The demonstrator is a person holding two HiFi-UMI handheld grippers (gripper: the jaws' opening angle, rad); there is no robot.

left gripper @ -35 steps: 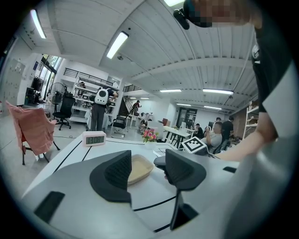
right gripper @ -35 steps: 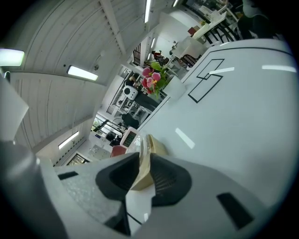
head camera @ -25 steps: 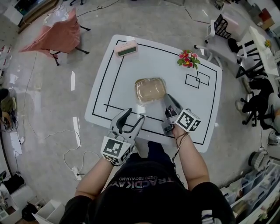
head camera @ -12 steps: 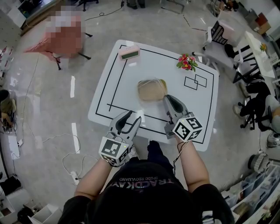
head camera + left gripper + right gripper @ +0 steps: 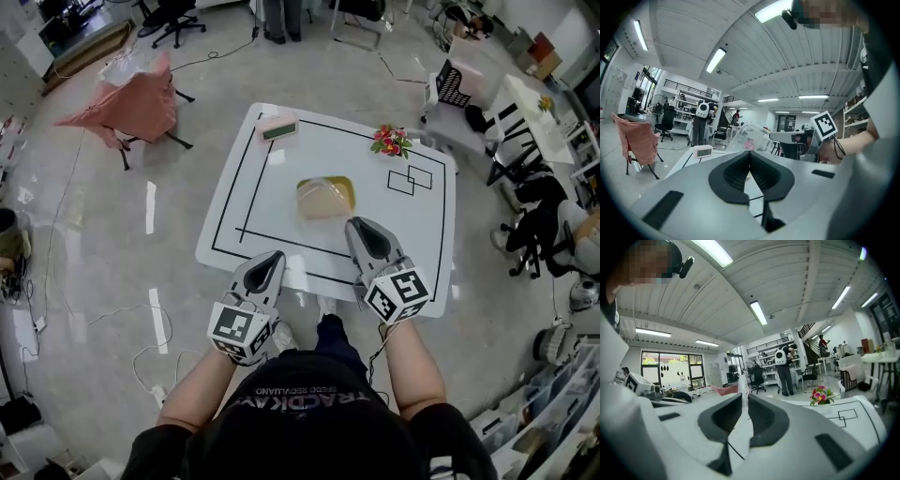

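So, head view: both forearms reach forward from the body over the near edge of the white table. The left gripper sits at the near edge and points away, with its marker cube toward the person. The right gripper is further in and angled slightly left. Its tip touches the near right corner of the clear container, which has tan contents and sits mid-table inside the black outline. A pink clock is at the far left corner and the flowers are at the far right. A chair with pink cloth stands on the floor, well apart from the table.

Left gripper view: the jaws are pressed together with the pads meeting and nothing between them. It's held roughly level. The clear container shows beyond the jaws, just beside the right gripper's nose, with the clock off to the left.

Right gripper view: the jaws are nearly together, leaving a narrow slit. A thin clear edge of the container stands pinched in that slit. The gripper is about level, with the flowers right of the jaws on the table.
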